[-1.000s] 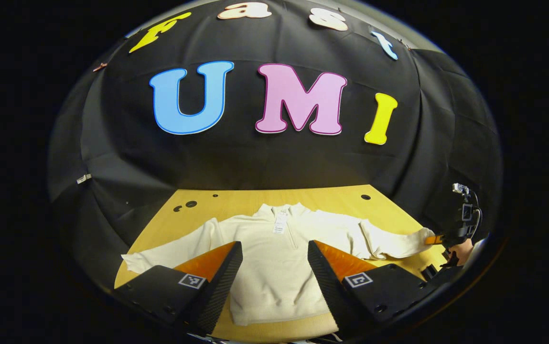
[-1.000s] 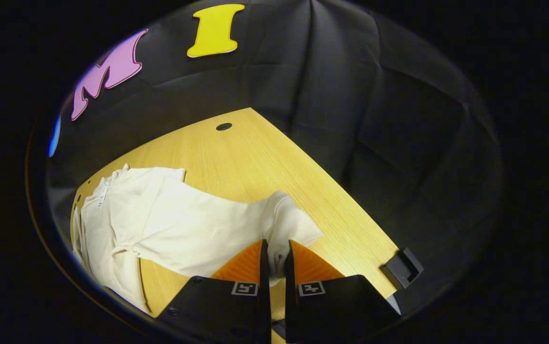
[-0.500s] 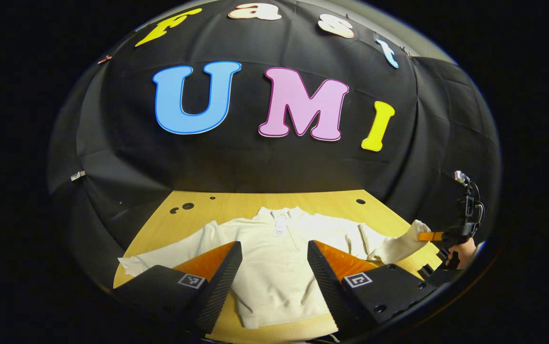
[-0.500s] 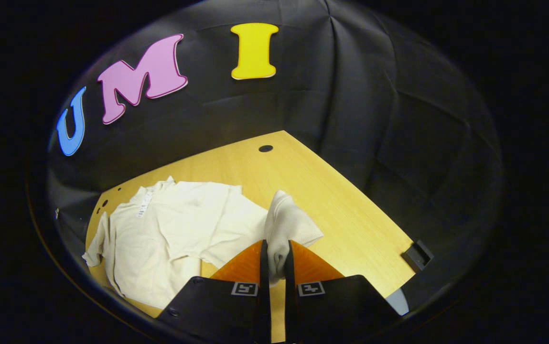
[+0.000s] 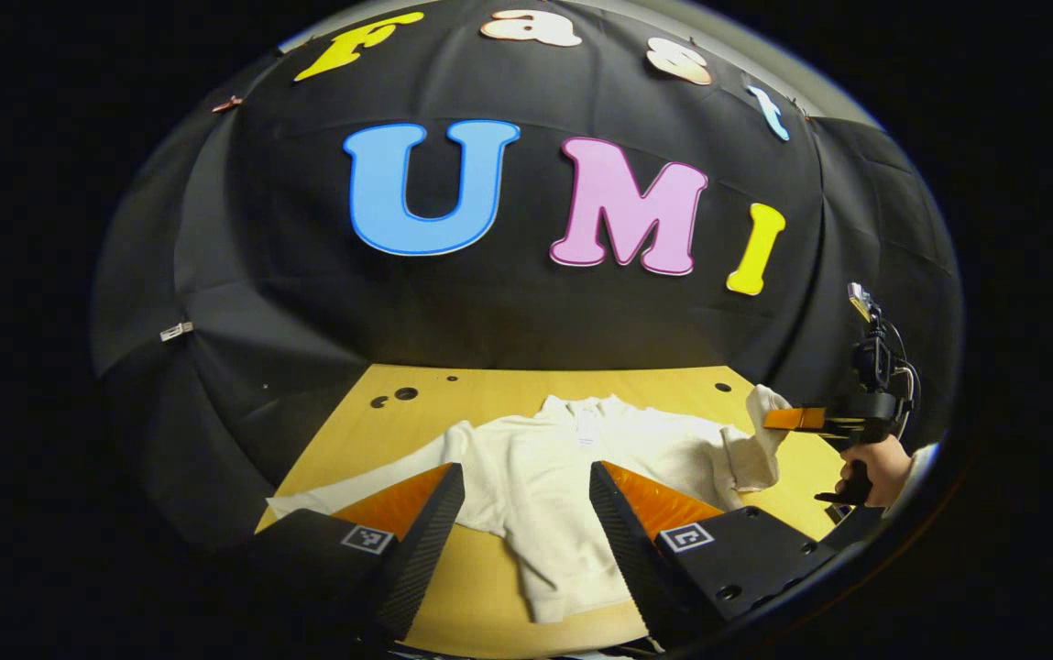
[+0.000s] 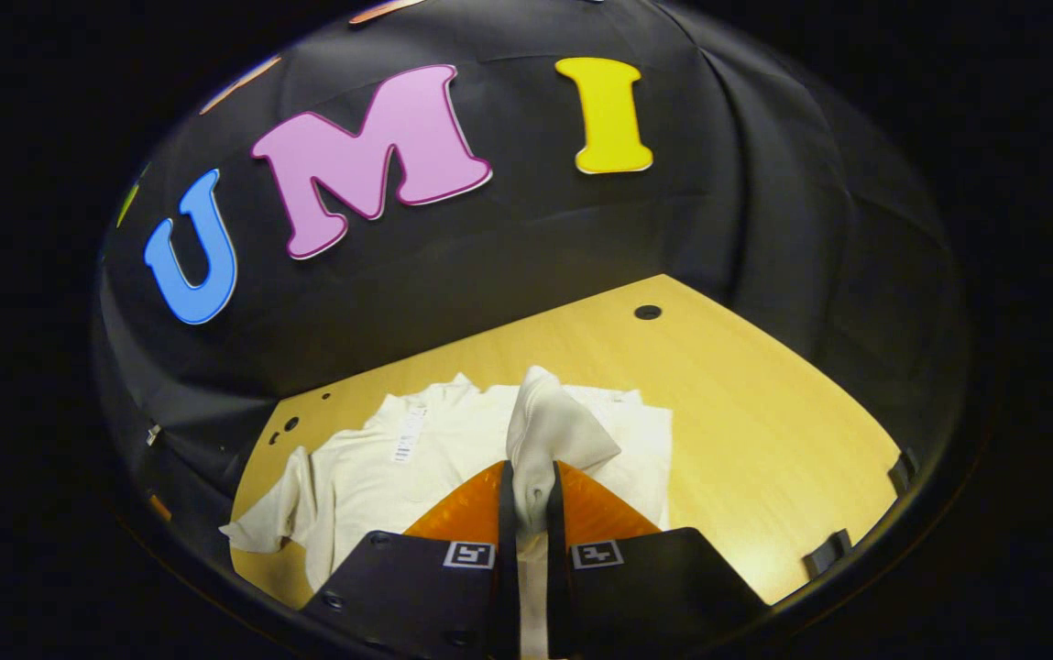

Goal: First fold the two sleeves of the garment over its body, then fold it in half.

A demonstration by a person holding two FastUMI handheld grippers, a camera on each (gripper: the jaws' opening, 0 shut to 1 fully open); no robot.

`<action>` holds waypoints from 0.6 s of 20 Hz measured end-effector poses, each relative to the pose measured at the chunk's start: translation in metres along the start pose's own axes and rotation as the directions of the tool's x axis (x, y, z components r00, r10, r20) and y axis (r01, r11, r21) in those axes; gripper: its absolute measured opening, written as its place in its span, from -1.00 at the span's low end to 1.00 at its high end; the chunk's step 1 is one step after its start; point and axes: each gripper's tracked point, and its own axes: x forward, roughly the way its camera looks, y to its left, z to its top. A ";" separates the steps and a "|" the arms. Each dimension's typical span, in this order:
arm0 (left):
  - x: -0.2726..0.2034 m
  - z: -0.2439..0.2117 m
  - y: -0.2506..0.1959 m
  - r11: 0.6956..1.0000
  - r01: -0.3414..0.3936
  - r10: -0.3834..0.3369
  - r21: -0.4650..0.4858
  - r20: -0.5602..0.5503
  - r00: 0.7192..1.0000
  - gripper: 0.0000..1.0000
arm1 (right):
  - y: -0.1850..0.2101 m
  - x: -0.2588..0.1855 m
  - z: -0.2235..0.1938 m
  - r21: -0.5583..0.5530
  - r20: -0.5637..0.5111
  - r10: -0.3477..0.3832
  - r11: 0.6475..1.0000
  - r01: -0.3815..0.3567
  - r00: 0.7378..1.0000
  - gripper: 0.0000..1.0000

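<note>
Garment: cream sweatshirt, flat on the wooden worktop, collar toward the booth wall, paper tag at the neck. One sleeve spread out flat to the side, cuff near the worktop edge. Other sleeve lifted off the worktop, cuff pinched in the right gripper, both fingers pressed on the cloth, narrow gap. In the right gripper view that sleeve stands up over the garment body, fabric drooping from the fingers. In the left gripper view the right gripper is seen farther off, above the worktop's far side, held by a hand, sleeve hanging from its orange fingers. Left gripper wide apart, holding nothing, hovering over the near hem area, fingers either side of the body. Small dark holes in the worktop near the back.
</note>
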 end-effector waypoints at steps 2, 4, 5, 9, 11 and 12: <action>0.000 -0.003 0.023 1.000 -0.027 0.027 -0.015 -0.002 1.000 0.80 | 0.037 0.011 -0.007 -0.009 -0.009 0.046 0.999 -0.046 0.999 -0.70; 0.000 -0.007 0.045 0.998 -0.055 0.055 -0.033 -0.007 0.998 0.80 | 0.071 0.020 -0.019 -0.025 -0.032 0.087 0.996 -0.088 0.996 -0.70; 0.000 -0.008 0.055 0.997 -0.067 0.067 -0.044 -0.011 0.998 0.80 | 0.085 0.025 -0.028 -0.038 -0.048 0.100 0.994 -0.102 0.994 -0.70; 0.003 -0.020 0.095 0.989 -0.126 0.124 -0.080 -0.031 0.992 0.81 | 0.123 0.047 -0.070 -0.086 -0.124 0.129 0.986 -0.140 0.984 -0.70; 0.003 -0.028 0.112 0.983 -0.152 0.149 -0.099 -0.045 0.988 0.82 | 0.132 0.057 -0.092 -0.088 -0.163 0.130 0.985 -0.146 0.978 -0.70; 0.003 -0.034 0.121 0.981 -0.167 0.162 -0.101 -0.052 0.985 0.81 | 0.135 0.062 -0.101 -0.091 -0.181 0.126 0.985 -0.144 0.975 -0.69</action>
